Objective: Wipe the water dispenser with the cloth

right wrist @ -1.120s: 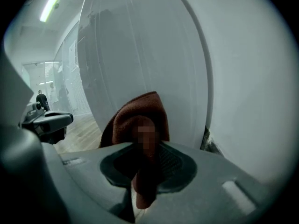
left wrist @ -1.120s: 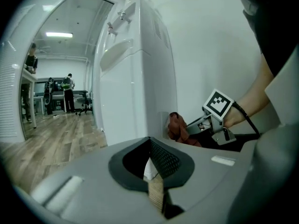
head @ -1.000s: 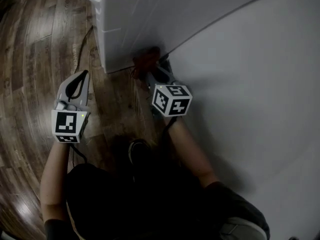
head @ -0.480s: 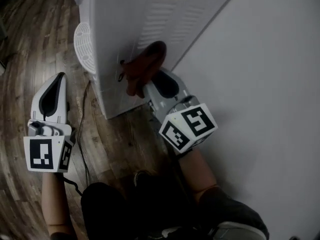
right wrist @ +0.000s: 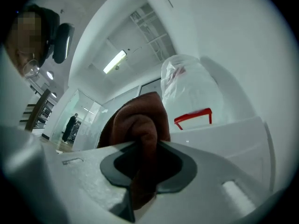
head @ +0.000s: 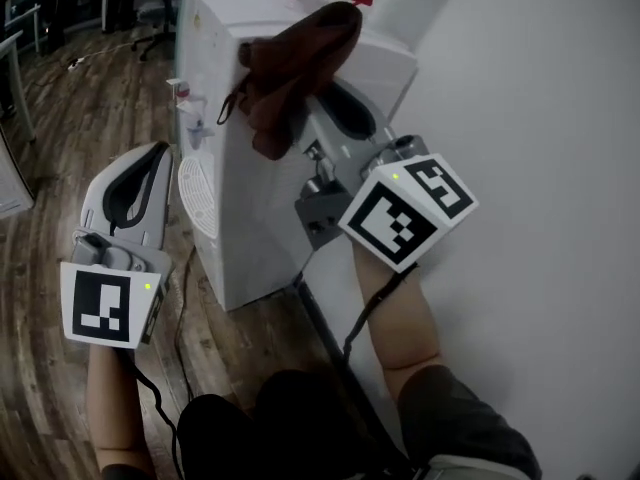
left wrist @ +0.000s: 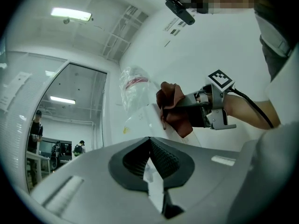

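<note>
1. The right gripper (head: 325, 98) clenches the cloth (head: 290, 63) against the water dispenser (head: 250, 238), near its top.
2. The left gripper (head: 155, 158) hangs closed and empty.
3. Wiping looks underway, with much surface probably left.

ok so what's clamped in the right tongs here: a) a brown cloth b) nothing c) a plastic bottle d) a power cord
A: in the right gripper view the right tongs are closed on a bunched brown cloth, held up by the top of the white water dispenser.
</note>
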A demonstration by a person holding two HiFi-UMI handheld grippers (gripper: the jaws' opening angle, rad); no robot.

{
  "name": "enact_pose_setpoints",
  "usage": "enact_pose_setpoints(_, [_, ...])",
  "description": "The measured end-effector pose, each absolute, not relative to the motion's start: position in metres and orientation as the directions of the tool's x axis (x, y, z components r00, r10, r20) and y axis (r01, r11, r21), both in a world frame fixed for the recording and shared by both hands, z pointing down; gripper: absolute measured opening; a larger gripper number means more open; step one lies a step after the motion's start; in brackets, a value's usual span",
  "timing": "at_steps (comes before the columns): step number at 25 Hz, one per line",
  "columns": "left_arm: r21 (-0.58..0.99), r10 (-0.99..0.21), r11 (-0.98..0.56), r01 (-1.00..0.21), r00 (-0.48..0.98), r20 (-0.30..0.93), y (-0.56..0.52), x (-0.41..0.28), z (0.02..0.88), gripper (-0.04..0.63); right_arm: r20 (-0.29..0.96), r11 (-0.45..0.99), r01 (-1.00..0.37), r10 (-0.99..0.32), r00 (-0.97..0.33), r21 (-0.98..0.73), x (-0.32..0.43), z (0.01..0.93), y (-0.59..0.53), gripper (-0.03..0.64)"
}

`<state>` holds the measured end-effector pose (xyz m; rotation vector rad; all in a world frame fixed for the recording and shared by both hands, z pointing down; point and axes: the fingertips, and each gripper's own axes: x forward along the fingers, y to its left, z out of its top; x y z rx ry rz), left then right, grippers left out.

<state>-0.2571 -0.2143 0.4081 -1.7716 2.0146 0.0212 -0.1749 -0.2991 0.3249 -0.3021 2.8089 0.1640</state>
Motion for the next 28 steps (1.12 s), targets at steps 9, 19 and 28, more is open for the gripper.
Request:
enact_pose_setpoints(9, [-0.230, -0.955, 0.209, -0.951, -0.148, -0.257, -0.199, -0.277, 0.497, 0.018, -0.192, 0.990, -0.137, -0.140, -0.971, -0.029, -0.184, 0.431, -0.292, 0.066])
enact_pose_setpoints(19, [-0.111, -0.987, 0.156, -0.981, -0.158, 0.011, -0.202, -0.285, 0.712, 0.019, -0.052, 0.983, -0.153, -0.158, -0.986, -0.098, -0.183, 0.651, -0.303, 0.066])
enact_pose_setpoints(28, [0.051, -0.970, 0.136, -0.989, -0.122, 0.212, -0.189, -0.262, 0.866, 0.019, 0.297, 0.943, -0.263, -0.197, -0.934, -0.202, -0.178, 0.874, -0.315, 0.066])
